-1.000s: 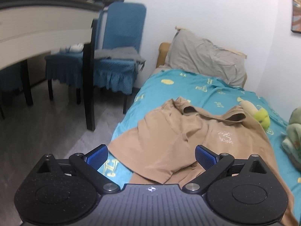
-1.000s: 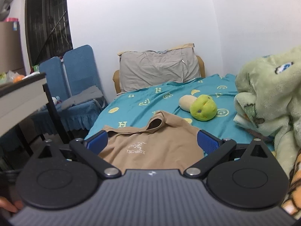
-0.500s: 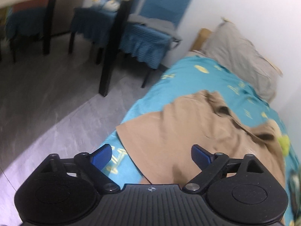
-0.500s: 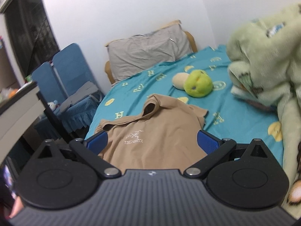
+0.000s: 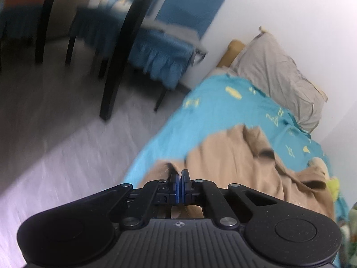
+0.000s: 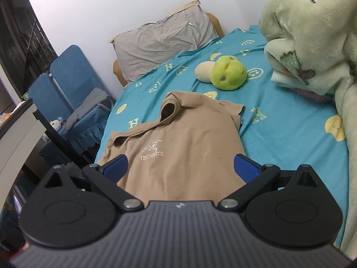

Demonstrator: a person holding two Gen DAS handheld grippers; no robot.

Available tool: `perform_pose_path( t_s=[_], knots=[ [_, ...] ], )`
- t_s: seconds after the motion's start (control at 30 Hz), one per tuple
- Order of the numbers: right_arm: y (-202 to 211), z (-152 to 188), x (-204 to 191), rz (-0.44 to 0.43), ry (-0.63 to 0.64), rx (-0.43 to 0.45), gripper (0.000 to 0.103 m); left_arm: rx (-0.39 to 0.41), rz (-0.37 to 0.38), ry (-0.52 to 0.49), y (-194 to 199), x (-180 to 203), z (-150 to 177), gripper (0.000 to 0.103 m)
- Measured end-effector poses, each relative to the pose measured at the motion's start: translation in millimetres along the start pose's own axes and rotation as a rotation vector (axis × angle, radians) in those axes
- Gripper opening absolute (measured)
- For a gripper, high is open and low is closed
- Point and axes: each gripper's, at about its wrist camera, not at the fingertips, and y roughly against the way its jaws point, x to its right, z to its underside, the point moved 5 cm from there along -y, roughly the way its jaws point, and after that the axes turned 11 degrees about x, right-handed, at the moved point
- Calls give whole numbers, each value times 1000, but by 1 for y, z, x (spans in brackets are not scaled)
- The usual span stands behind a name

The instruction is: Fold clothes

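A tan T-shirt (image 6: 185, 147) with a white chest logo lies spread on the blue bed sheet (image 6: 290, 134), collar toward the pillow. It also shows in the left wrist view (image 5: 234, 167), rumpled. My left gripper (image 5: 180, 175) is shut at the shirt's near left edge; the cloth bunches right at the tips, and a pinched fold seems to sit between the pads. My right gripper (image 6: 180, 164) is open and empty, its blue pads (image 6: 116, 165) spread just above the shirt's lower part.
A grey pillow (image 6: 162, 42) lies at the head of the bed. A green plush toy (image 6: 227, 72) sits beyond the shirt. A green fleece blanket (image 6: 312, 33) is piled at the right. Blue chairs (image 5: 169, 42) and a dark table leg (image 5: 116, 71) stand on the floor at the left.
My left gripper has closed from wide open and dropped to the shirt's left edge. My right gripper has tilted down closer over the shirt and stays open.
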Motion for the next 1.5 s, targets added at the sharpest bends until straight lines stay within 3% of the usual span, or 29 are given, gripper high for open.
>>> perform_pose_path(
  t_s=[0.07,0.23,0.4,0.43,0.5,0.57,0.63,0.7,0.83,0.9,1.03,1.17,1.23,1.37,1.5],
  knots=[
    [-2,0,4,10,-8,-7,103,46,-22,-51,-6,5,-26,2],
    [-9,1,11,36,-20,-16,103,148,-215,-259,-38,16,-94,2],
    [-14,2,12,55,7,-14,103,127,-332,-481,-79,29,-98,3],
    [-15,2,12,57,19,-13,103,124,-312,-511,-82,34,-93,3],
    [-17,3,10,60,42,-12,103,118,-277,-552,-81,38,-81,15],
    [-20,2,8,56,56,-10,103,126,-233,-539,-50,44,-74,17],
    [-22,1,6,52,70,-7,103,134,-189,-526,-19,50,-66,25],
    [-21,-1,2,46,94,5,103,141,-145,-513,12,57,-59,52],
    [-13,-3,-7,24,159,35,103,157,-57,-486,74,69,-44,66],
    [-8,-5,-9,16,176,50,103,165,-13,-472,105,75,-36,84],
    [3,-9,-14,-13,196,86,103,184,73,-449,169,89,-21,102],
    [16,-13,-17,-35,180,139,103,214,163,-433,225,115,10,103],
    [20,-15,-15,-35,155,150,103,202,201,-372,239,121,27,103],
    [15,-23,-2,-25,57,113,103,150,230,-344,244,123,59,103],
    [-23,-41,18,3,15,53,103,148,198,-409,233,121,79,103]
  ],
)
